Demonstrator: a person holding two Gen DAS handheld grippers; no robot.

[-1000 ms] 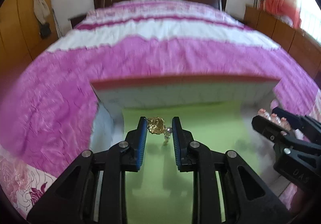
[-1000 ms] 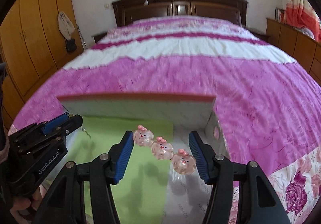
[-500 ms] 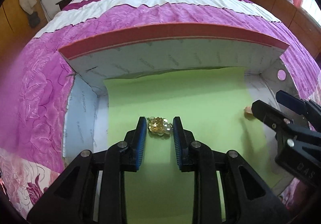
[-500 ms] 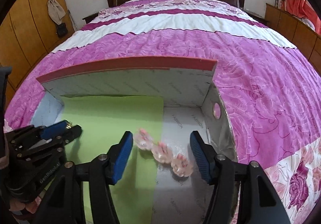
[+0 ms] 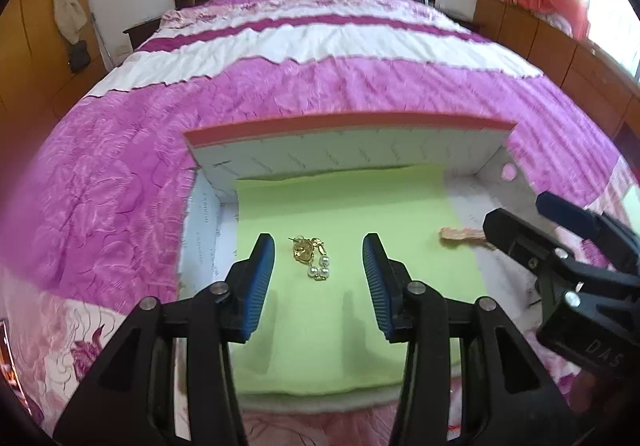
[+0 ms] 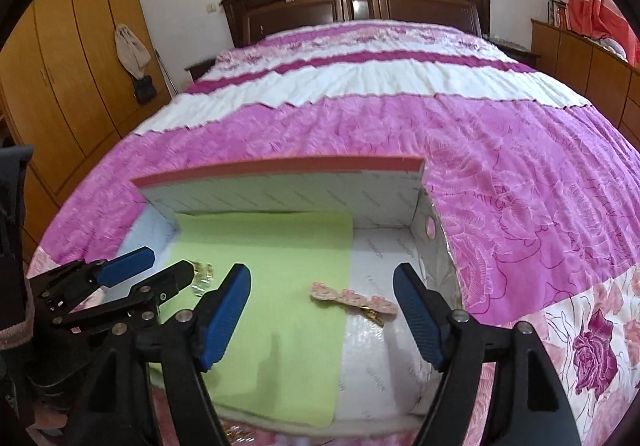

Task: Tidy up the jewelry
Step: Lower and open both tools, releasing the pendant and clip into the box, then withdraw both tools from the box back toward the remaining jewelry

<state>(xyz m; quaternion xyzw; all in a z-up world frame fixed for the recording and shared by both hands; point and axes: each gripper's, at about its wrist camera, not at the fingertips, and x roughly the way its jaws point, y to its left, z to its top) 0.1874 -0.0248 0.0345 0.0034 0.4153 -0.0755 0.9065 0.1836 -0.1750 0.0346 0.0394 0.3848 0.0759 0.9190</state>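
A gold earring with pearls lies on the green liner of an open white box on the bed. My left gripper is open just behind it, fingers either side, not touching. A pink pig hair clip lies at the liner's right edge, partly on the box floor. My right gripper is open and empty above it. The clip also shows in the left wrist view, and the earring in the right wrist view.
The box's raised back wall with a red rim stands beyond the liner. A pink and white quilt covers the bed. A wooden headboard and wardrobes lie beyond.
Both grippers opened and let go: the earring and the pig clip now lie in the box. Both grippers have drawn back and tilted up.
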